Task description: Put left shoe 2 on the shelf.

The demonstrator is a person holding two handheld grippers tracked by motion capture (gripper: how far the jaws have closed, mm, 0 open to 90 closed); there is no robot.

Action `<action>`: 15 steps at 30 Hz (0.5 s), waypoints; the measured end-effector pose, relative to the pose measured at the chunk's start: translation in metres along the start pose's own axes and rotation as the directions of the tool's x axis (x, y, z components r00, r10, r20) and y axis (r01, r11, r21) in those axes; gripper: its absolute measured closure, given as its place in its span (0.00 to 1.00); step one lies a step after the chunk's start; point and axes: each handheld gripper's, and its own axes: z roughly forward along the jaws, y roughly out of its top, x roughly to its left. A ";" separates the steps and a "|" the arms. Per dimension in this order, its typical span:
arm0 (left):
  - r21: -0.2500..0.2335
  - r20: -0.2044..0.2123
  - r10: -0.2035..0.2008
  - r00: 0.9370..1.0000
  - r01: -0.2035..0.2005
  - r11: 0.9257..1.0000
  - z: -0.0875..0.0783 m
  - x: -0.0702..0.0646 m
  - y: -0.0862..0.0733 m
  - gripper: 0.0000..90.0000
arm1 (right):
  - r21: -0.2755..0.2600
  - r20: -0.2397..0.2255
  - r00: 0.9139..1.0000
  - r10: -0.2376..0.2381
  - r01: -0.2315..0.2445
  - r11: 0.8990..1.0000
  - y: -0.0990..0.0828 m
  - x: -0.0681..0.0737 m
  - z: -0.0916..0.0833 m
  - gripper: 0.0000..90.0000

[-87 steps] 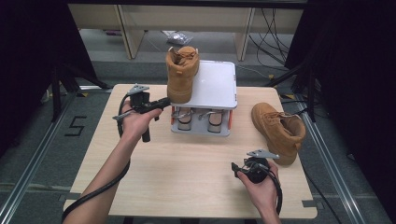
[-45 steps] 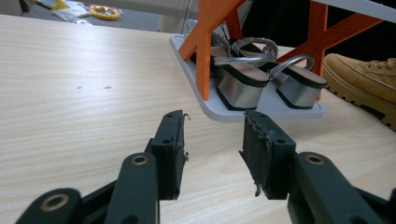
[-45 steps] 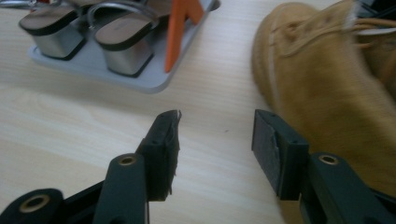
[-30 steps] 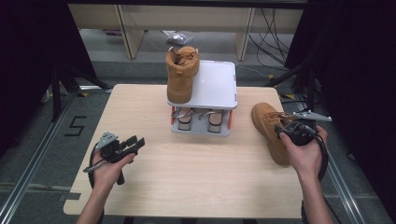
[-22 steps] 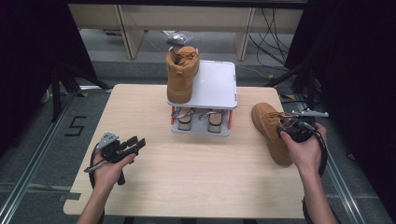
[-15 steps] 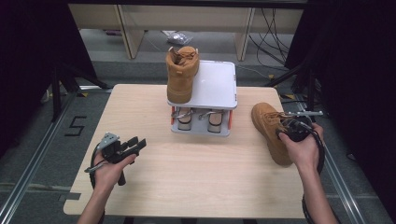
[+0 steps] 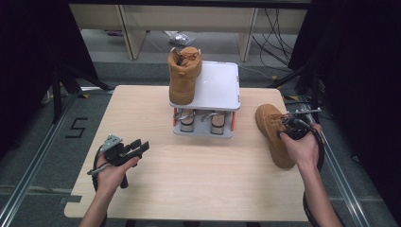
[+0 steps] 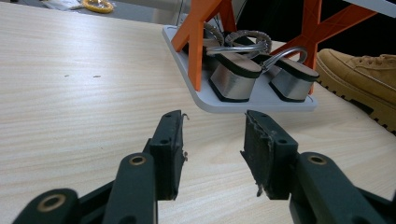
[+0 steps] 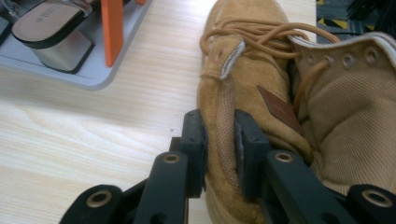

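Tan boot (image 7: 273,134): lay on the table's (image 7: 198,184) right side, near the right edge.
Right gripper (image 9: 219,140): jaws had just been closing and pinched the boot's collar edge.
Left gripper (image 7: 135,147): jaws spread, nothing between them, over the near left of the table.
Second boot (image 7: 183,74): stood on the white rack (image 7: 217,87) at the far middle.

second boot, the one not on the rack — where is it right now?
High view: the tan boot lies on the table's right side, just right of the white shoe rack, its collar edge pinched in the right gripper.
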 end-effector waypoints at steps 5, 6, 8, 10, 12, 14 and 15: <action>0.001 -0.002 -0.002 1.000 0.002 1.000 0.000 0.000 -0.001 0.63 | 0.025 -0.030 0.999 0.039 -0.038 0.999 0.004 0.006 0.001 0.88; 0.000 -0.002 -0.002 1.000 0.002 1.000 0.000 0.000 -0.001 0.63 | 0.018 -0.038 0.998 0.042 -0.041 0.999 0.004 0.007 0.002 0.88; 0.003 -0.003 -0.002 1.000 0.002 1.000 0.000 0.000 -0.001 0.63 | 0.016 -0.036 0.998 0.045 -0.044 0.999 0.006 0.008 0.003 0.88; 0.004 0.001 -0.006 1.000 0.006 1.000 0.001 0.000 -0.001 0.63 | 0.020 -0.049 0.997 0.061 -0.060 0.998 0.007 0.012 0.004 0.88; 0.002 0.008 -0.007 1.000 0.007 1.000 0.002 0.000 -0.002 0.63 | 0.025 -0.054 0.993 0.103 -0.102 0.995 0.008 0.018 0.005 0.88; 0.004 0.007 -0.006 1.000 0.006 1.000 0.001 0.000 -0.002 0.63 | 0.017 -0.070 0.994 0.078 -0.077 0.997 0.010 0.018 0.007 0.87; 0.006 0.003 -0.006 1.000 0.006 1.000 0.001 0.000 -0.002 0.63 | 0.023 -0.067 0.994 0.082 -0.081 0.996 0.010 0.018 0.007 0.86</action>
